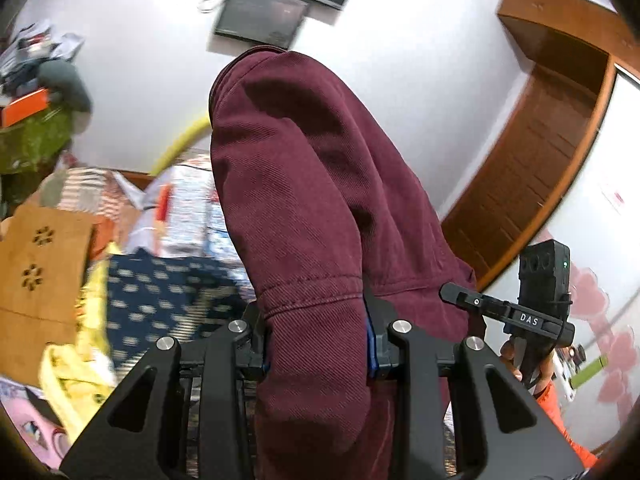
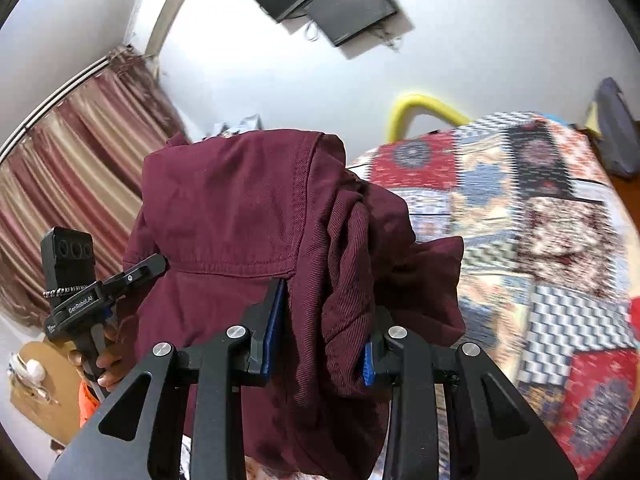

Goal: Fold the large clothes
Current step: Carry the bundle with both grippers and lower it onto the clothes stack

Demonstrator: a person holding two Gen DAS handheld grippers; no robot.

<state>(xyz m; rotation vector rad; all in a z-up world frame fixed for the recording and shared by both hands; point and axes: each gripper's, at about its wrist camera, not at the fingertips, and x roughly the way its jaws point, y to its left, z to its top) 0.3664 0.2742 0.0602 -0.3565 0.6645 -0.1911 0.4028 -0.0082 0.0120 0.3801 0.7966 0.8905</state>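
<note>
A large maroon garment (image 1: 304,184) of twill cloth hangs up in the air between both grippers. My left gripper (image 1: 316,344) is shut on a hemmed edge of it, and the cloth drapes over and past the jaws. My right gripper (image 2: 324,340) is shut on a bunched fold of the same garment (image 2: 248,208) near a stitched seam. In the left wrist view the right gripper (image 1: 516,316) shows at the right, beside the cloth. In the right wrist view the left gripper (image 2: 108,292) shows at the left, held by a hand.
A bed with a patchwork quilt (image 2: 520,216) lies below and to the right. A yellow bed rail (image 2: 420,108) stands at its far end. Piled clothes and a cardboard box (image 1: 40,264) lie at the left. A wooden door frame (image 1: 532,160) and striped curtains (image 2: 64,160) flank the room.
</note>
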